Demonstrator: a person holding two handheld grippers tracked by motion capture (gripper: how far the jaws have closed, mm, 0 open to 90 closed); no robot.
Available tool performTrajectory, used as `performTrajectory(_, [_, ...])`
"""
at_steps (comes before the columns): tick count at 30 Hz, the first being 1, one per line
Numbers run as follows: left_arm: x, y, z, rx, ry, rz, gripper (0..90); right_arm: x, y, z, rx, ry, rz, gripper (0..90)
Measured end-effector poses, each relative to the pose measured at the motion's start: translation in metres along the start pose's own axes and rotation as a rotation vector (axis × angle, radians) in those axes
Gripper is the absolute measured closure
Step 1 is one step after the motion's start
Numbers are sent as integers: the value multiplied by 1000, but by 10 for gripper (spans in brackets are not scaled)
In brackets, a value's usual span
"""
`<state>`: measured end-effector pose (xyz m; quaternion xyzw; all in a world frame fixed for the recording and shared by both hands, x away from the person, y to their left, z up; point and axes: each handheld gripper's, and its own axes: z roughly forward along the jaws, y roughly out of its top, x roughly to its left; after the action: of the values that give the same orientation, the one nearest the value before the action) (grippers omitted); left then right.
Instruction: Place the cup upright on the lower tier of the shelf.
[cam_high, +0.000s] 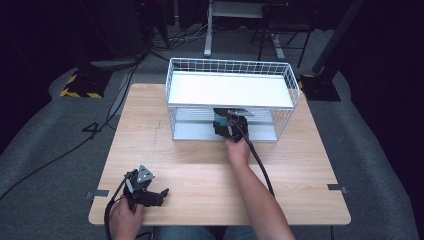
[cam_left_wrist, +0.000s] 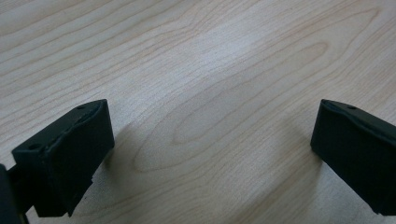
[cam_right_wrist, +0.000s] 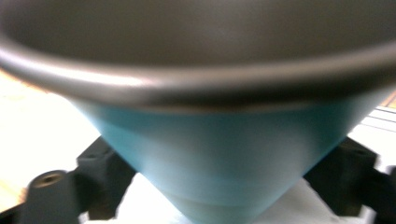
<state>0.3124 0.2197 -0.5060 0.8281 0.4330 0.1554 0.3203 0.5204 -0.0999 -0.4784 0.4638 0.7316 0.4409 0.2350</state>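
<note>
Wooden tabletop (cam_high: 200, 170), dark room. We see the right claw (cam_high: 227, 127) pinching a teal bowl (cam_right_wrist: 224, 154) at the wire shelf's (cam_high: 230, 90) lower tier, bowl straight ahead between its jaws. Left claw (cam_high: 150, 195), spread and empty, rests well apart.

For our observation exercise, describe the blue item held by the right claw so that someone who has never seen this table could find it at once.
Start at the white wire rack at the far side of the wooden table. At the front of its lower shelf, the right claw grips a blue cup. It tapers downward and has a dark grey rim and inside, the sole coloured thing among white wire and pale wood.
</note>
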Motion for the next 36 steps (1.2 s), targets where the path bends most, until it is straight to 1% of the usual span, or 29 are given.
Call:
performTrajectory(1, [0,0,0,0,0,0,0,0,-1,1,-1,-24,1,151])
performTrajectory(2, [0,0,0,3,2,0,0,0,-2,2,2,-40,12,145])
performTrajectory(3, [0,0,0,1,1,0,0,0,-2,2,0,-48,8,144])
performTrajectory(6, [0,0,0,3,2,0,0,1,-3,1,2,-56,2,140])
performTrajectory(9, [0,0,0,3,2,0,0,1,-2,-1,5,-64,8,139])
performTrajectory(12, [0,0,0,3,2,0,0,1,-2,-5,16,-89,3,139])
performTrajectory(15, [0,0,0,1,1,0,0,1,-4,-7,14,-90,-4,139])
performTrajectory(16, [0,0,0,3,2,1,0,2,-5,-13,8,-85,2,140])
performTrajectory(20, [0,0,0,3,2,0,0,1,-5,-19,-9,-71,1,140])
performTrajectory(21, [0,0,0,3,2,1,0,-1,-4,-26,-29,-61,2,140])
performTrajectory(26, [0,0,0,3,2,0,0,-6,-4,-38,-24,-52,-5,141])
performTrajectory(27, [0,0,0,3,2,0,0,-8,-4,-44,-24,-43,-7,142])
performTrajectory(28, [0,0,0,3,2,0,0,-8,-4,-44,-24,-43,-7,142])
performTrajectory(29, [0,0,0,3,2,0,0,-9,-5,-51,-23,-30,-7,146])
performTrajectory(30, [0,0,0,3,2,0,0,-9,-5,-51,-23,-30,-7,146])
performTrajectory(31, [0,0,0,3,2,0,0,-9,-7,-59,-18,-19,-19,147])
performTrajectory(36, [0,0,0,3,2,0,0,-11,-7,-80,-17,14,-34,148])
